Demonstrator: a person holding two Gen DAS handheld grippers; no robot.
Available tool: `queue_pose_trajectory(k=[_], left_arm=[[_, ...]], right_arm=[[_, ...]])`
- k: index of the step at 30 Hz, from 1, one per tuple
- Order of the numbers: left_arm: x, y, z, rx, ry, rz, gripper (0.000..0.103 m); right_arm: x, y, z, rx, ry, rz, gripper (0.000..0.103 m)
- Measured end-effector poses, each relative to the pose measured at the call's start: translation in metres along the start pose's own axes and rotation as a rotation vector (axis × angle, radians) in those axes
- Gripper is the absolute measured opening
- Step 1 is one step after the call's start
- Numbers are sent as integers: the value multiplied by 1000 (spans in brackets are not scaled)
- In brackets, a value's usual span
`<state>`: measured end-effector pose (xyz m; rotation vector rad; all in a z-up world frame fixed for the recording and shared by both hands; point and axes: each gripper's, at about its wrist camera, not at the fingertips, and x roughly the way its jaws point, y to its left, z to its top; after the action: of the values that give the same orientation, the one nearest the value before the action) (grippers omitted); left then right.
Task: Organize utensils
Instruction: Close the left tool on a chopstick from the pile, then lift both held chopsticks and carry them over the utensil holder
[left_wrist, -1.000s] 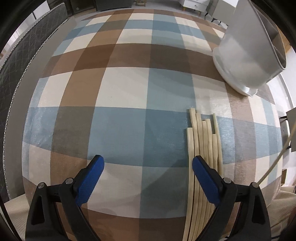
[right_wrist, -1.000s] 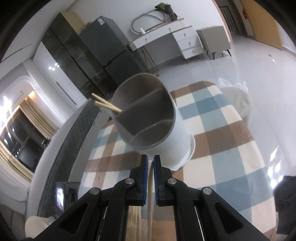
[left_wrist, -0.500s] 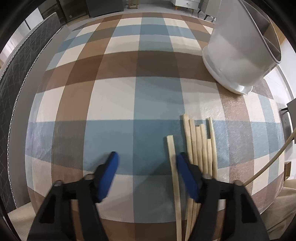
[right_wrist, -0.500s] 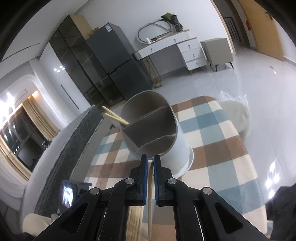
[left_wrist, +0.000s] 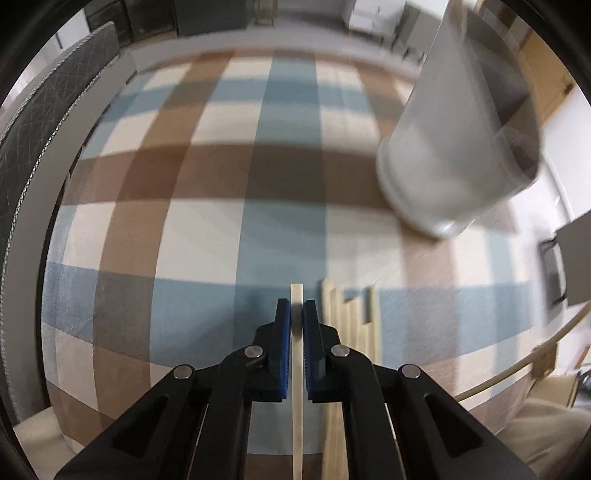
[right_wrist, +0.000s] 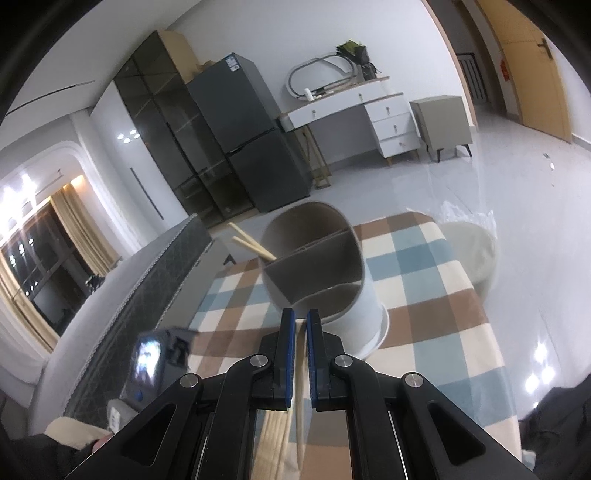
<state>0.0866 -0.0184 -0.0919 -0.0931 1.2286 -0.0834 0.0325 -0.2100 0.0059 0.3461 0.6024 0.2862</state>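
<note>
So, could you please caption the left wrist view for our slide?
Left gripper shut on one chopstick beside the loose chopsticks, white holder ahead.

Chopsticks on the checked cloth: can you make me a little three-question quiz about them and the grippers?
1. True or false: the left gripper is shut on one chopstick.
2. Where are the loose chopsticks lying: A) inside the holder, B) on the checked cloth just right of the left gripper, C) on the floor?
3. Fill in: two chopsticks already stick out of the grey divided ____.

Key
1. True; its jaws have just been closing, with that chopstick between them.
2. B
3. holder
</note>
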Motion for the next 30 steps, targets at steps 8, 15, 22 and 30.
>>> queue_pose_trajectory(k=[8, 15, 22, 30], left_arm=[[-67, -2, -20, 1, -246, -76, 2], [-80, 7, -37, -4, -299, -113, 2], [-96, 12, -44, -14, -340, -131, 2], [-101, 11, -44, 6, -347, -138, 2]], right_arm=[[-12, 16, -13, -42, -17, -7, 5], [-22, 28, -25, -62, -22, -25, 5], [-31, 40, -36, -96, -26, -45, 5], [-31, 51, -43, -134, -30, -60, 5]])
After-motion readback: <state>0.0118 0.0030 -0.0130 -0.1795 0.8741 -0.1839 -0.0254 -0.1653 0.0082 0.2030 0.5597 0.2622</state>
